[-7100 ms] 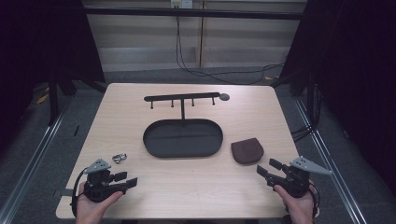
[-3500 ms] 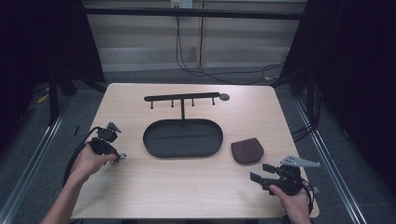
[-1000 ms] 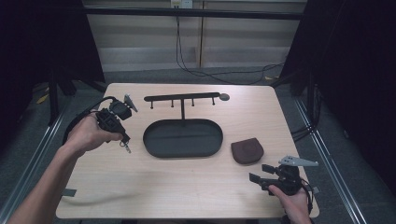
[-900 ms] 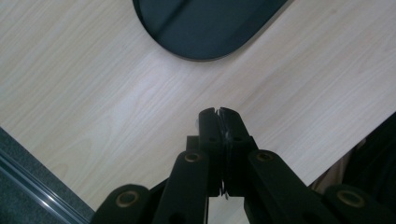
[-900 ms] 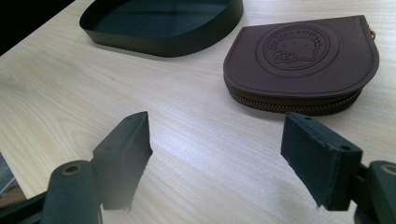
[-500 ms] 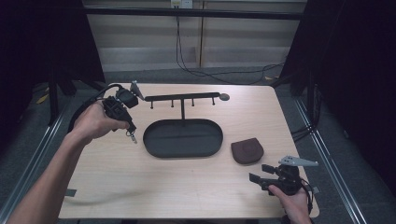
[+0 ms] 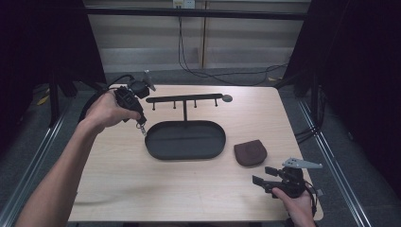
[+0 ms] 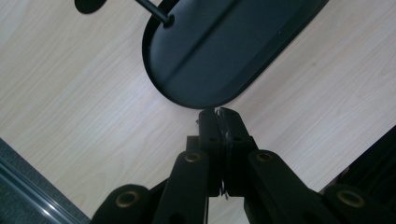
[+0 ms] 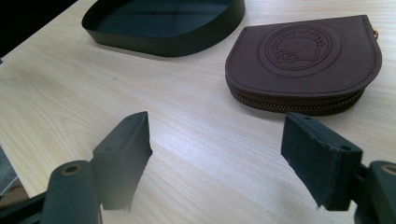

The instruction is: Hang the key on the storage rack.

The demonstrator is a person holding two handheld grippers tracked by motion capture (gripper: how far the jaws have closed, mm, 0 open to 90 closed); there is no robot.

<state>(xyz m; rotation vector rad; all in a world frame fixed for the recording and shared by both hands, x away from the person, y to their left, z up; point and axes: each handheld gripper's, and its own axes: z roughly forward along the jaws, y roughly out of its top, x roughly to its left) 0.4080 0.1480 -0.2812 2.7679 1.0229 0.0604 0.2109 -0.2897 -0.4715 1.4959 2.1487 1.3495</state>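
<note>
My left gripper [image 7: 137, 117] is held up over the table's far left, by the left end of the black hook rack [image 7: 184, 99]. Its jaws are shut on a small metal key ring [image 7: 141, 127], which dangles below them just left of the black oval tray [image 7: 153, 150]. In the left gripper view the pressed-together jaws [image 8: 218, 114] pinch a thin sliver of metal [image 8: 227, 136] above the tray's end [image 8: 224, 46]. My right gripper [image 7: 260, 176] rests at the near right edge, open, with nothing between its pads [image 9: 217, 140].
A brown zipped coin purse [image 7: 250, 152] lies right of the tray, just beyond the right gripper; it shows close up as purse [image 9: 303, 60] with the tray rim [image 9: 168, 42] behind. The rack's post rises from the tray's far side.
The left hand has carried the key ring up and toward the far side, closer to the rack's left end. The right gripper has stayed put.
</note>
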